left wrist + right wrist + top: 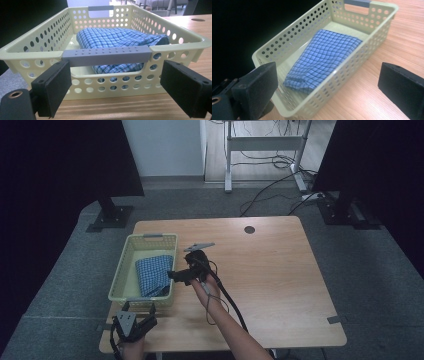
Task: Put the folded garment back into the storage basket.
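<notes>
On the table [280, 270] we see a yellow basket [131, 251] with a blue cloth [153, 275] inside. Our left gripper [138, 312] and right gripper [172, 274] both sit beside it, jaws wide apart, holding nothing.

light: even, soft shadows | bg dark | near tongs blurred | no glare

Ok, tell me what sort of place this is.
Probably a lab or recording room rather than a home: one wooden table on grey carpet, dark screens standing on either side, and cables trailing over the floor under a bare desk frame behind.
</notes>
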The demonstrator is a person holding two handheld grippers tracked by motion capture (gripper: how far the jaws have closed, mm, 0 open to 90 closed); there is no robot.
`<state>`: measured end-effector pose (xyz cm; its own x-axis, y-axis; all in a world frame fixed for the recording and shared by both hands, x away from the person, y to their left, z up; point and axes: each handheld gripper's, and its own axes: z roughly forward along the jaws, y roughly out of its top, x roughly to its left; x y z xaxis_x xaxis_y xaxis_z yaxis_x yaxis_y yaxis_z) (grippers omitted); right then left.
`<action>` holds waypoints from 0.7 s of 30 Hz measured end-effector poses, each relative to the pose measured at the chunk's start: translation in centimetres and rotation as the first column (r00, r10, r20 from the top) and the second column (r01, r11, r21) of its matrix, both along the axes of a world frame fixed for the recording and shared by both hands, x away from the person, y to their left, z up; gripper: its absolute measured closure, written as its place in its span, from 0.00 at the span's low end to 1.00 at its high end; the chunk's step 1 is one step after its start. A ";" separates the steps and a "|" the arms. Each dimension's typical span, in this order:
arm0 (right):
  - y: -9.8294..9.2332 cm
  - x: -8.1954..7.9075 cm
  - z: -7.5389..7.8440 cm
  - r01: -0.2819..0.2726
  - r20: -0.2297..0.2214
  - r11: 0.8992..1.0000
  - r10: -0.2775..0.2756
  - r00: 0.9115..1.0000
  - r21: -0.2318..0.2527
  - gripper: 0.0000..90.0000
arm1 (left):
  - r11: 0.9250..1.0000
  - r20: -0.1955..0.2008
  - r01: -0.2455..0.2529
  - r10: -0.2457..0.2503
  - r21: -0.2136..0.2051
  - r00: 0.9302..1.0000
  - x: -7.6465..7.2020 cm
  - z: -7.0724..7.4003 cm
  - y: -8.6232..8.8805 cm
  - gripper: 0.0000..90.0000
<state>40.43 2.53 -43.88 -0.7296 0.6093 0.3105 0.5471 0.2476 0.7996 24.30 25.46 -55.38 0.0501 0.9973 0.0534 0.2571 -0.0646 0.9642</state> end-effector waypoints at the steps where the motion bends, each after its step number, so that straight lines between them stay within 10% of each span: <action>1: -0.3 -0.1 0.0 0.000 -0.002 1.000 0.000 1.000 0.003 0.03 | 1.000 0.001 -0.001 0.001 0.000 1.000 0.0 0.0 0.0 0.11; 21: -6.8 -1.9 0.9 0.074 0.039 0.997 -0.073 0.997 -0.027 0.03 | 1.000 -0.001 -0.005 0.005 0.007 1.000 0.0 0.0 0.0 0.11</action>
<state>38.52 -4.28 -42.96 -0.6935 0.6700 0.2650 0.5338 0.2307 0.8135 24.29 25.42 -55.38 0.0455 0.9971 0.0602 0.2585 -0.0700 0.9635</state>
